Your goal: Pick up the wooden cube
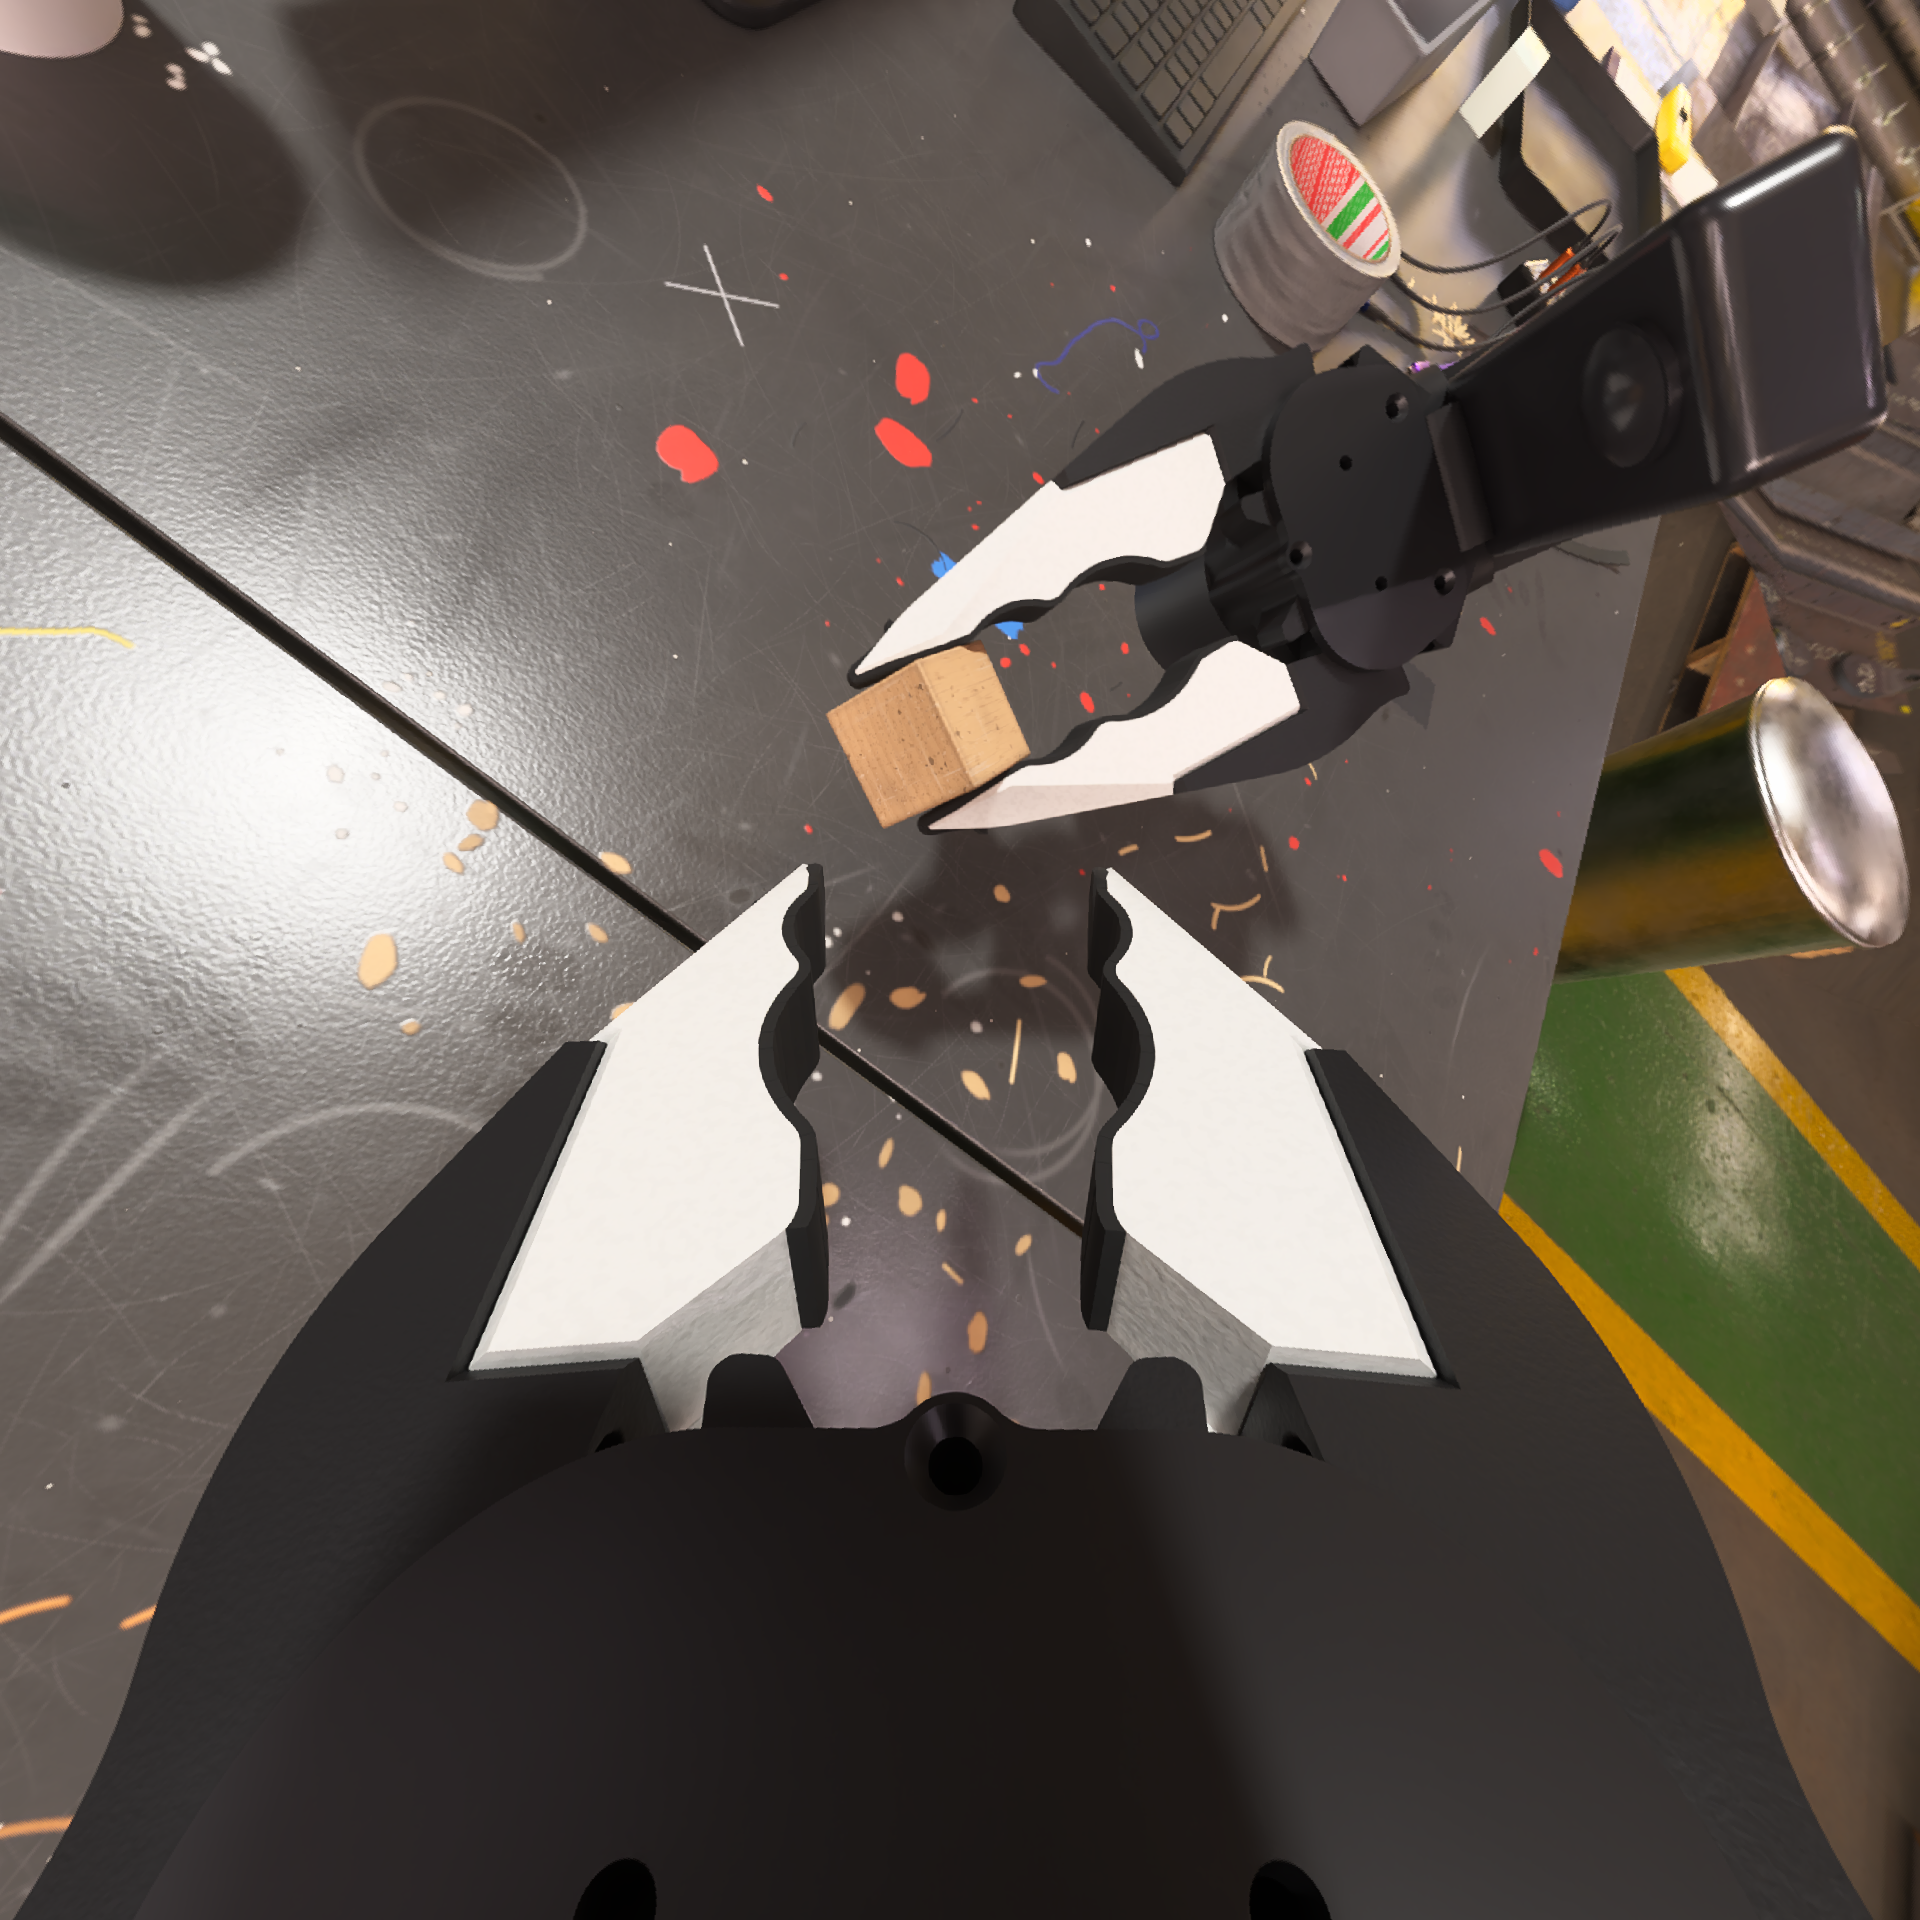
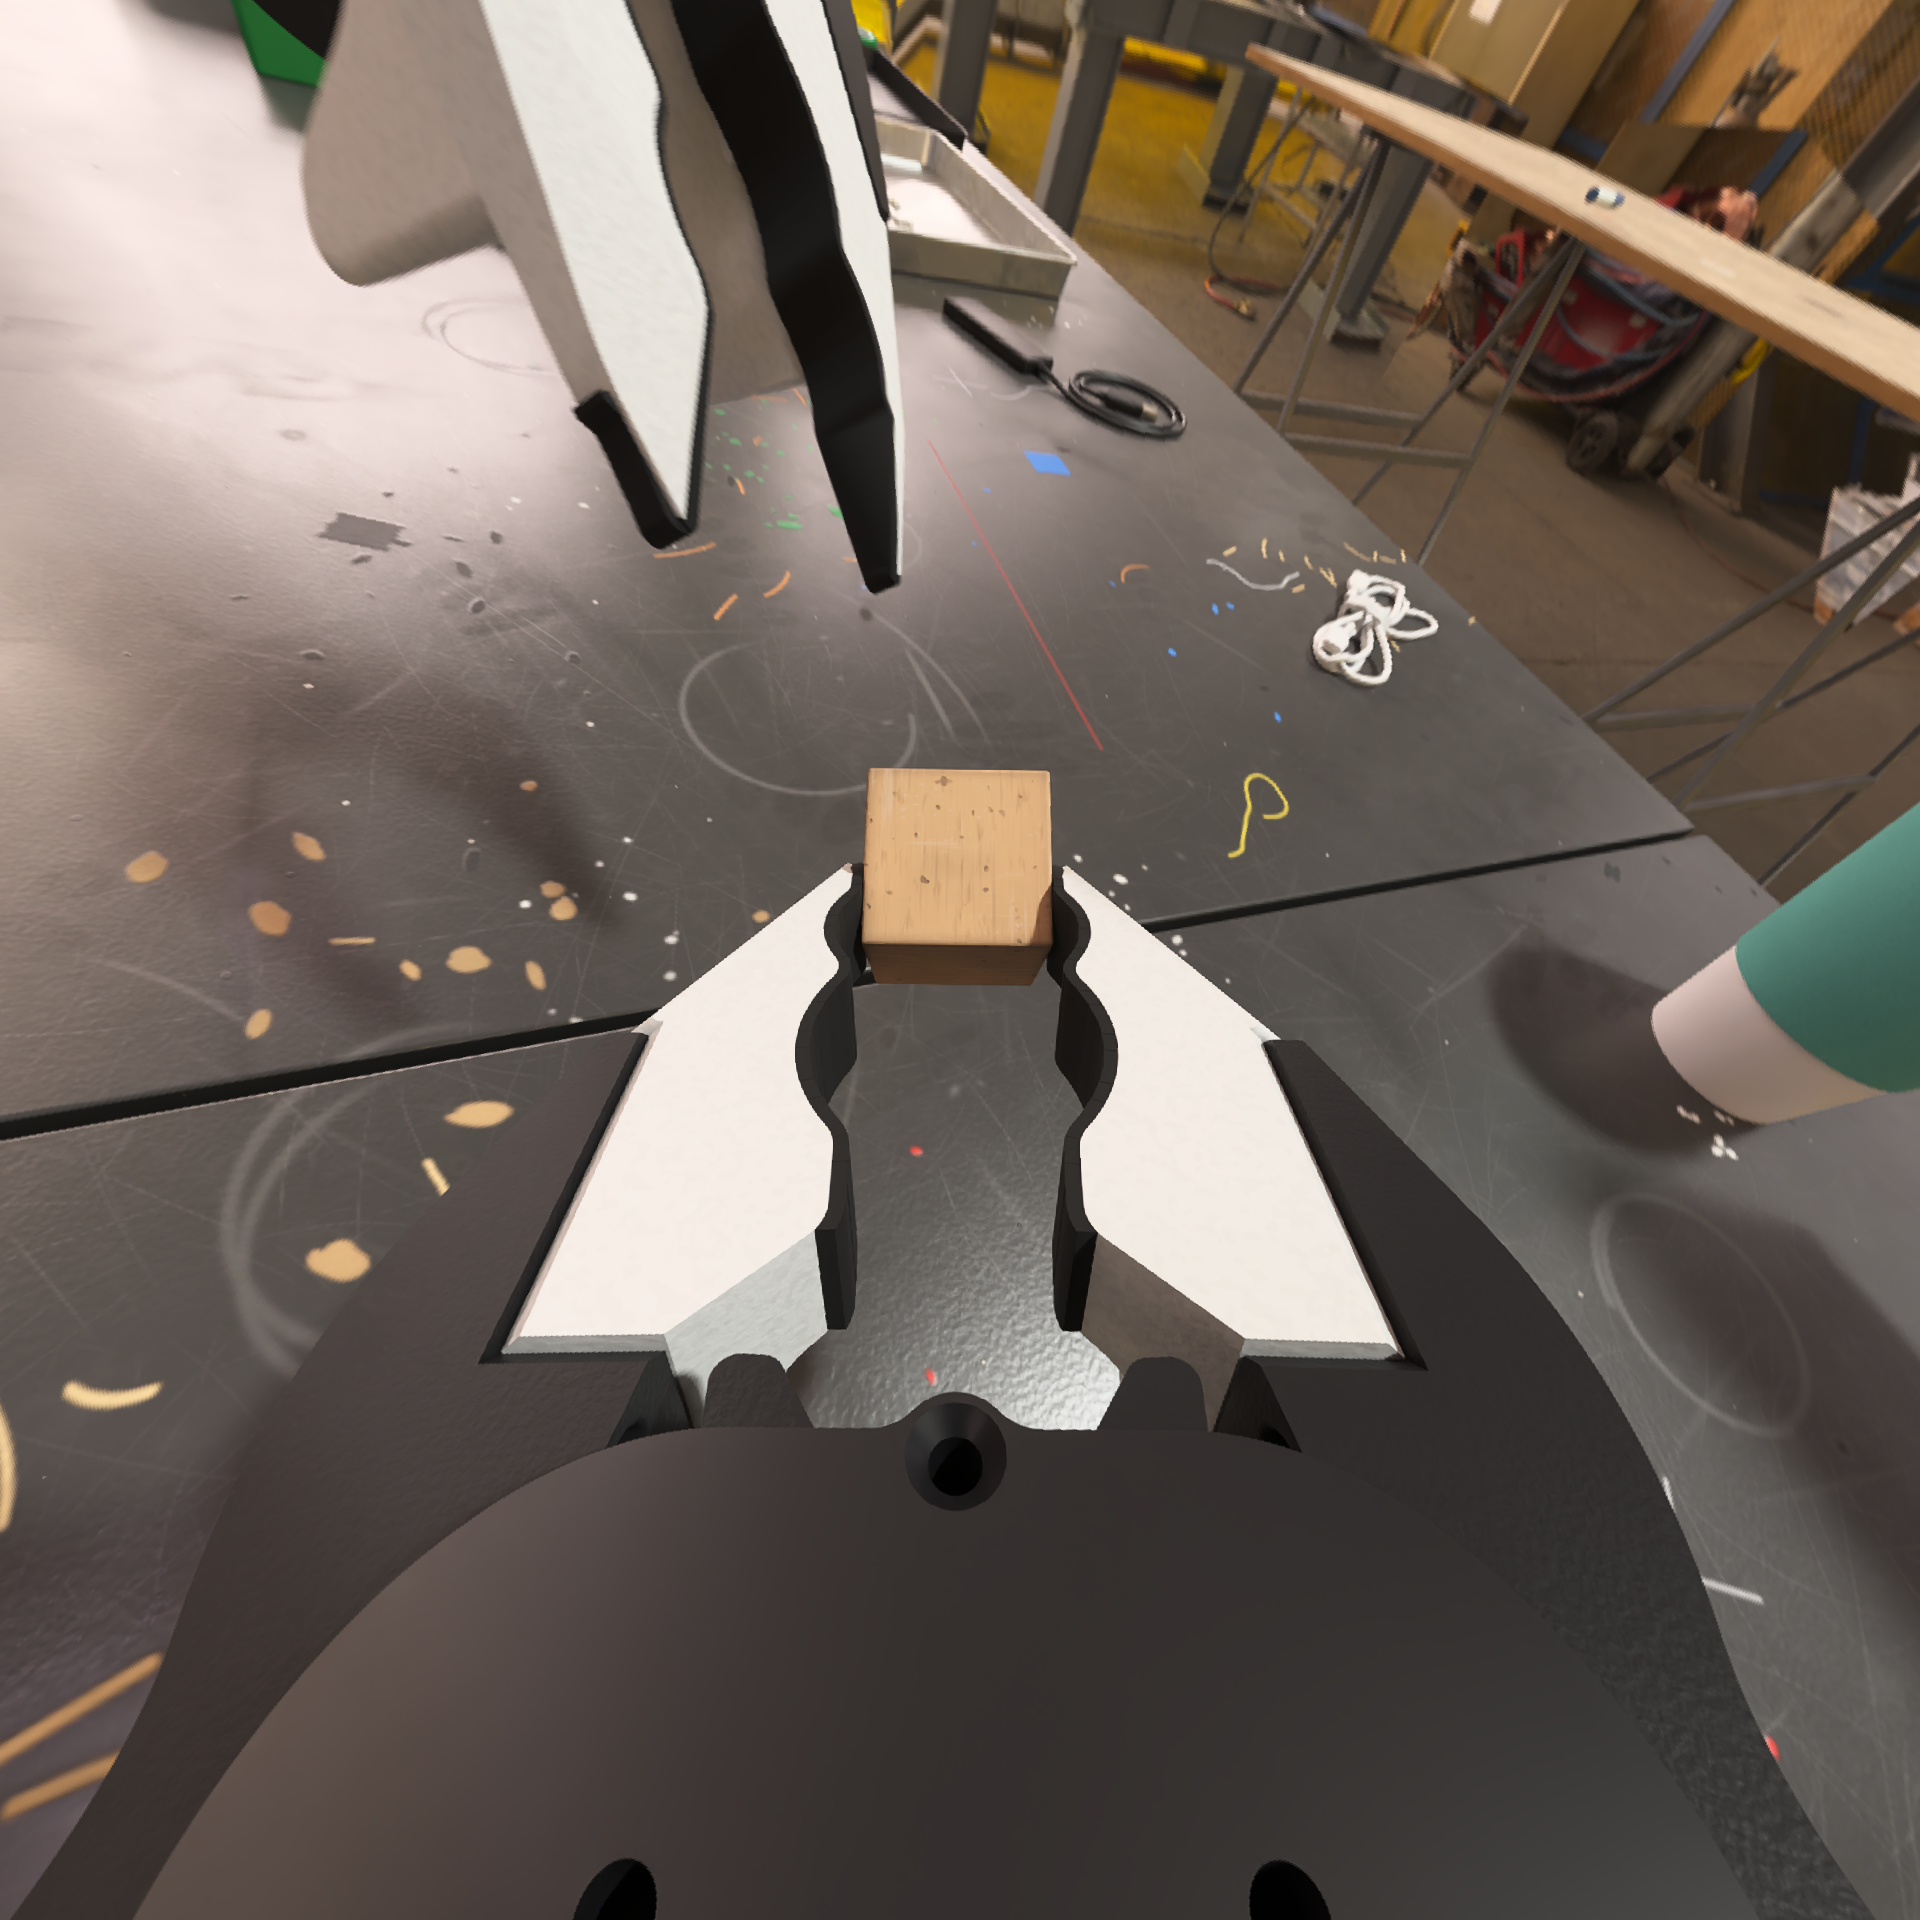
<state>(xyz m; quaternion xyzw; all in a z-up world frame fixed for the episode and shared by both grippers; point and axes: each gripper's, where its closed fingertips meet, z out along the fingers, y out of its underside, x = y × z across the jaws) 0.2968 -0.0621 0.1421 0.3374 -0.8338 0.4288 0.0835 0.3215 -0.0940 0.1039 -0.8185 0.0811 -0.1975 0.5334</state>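
Observation:
The wooden cube (image 2: 956, 862) is a small light-brown block, clamped between the fingertips of my right gripper (image 2: 958, 878) and held a little above the dark, paint-spattered table (image 2: 312, 520); its underside shows. In the left wrist view the cube (image 1: 925, 732) sits at the tips of the right gripper (image 1: 899, 748), which reaches in from the upper right. My left gripper (image 1: 956, 883) is open and empty, hovering just short of the cube. It also shows in the right wrist view (image 2: 769, 556), tips pointing down beyond the cube.
A tape roll (image 1: 1309, 229) and keyboard (image 1: 1174, 62) lie at the far right. A green-and-yellow cylinder (image 1: 1714, 831) overhangs the table edge. A metal tray (image 2: 966, 208), black cable (image 2: 1122, 400), white cord bundle (image 2: 1371, 629) and teal-and-white cylinder (image 2: 1818, 997) are around.

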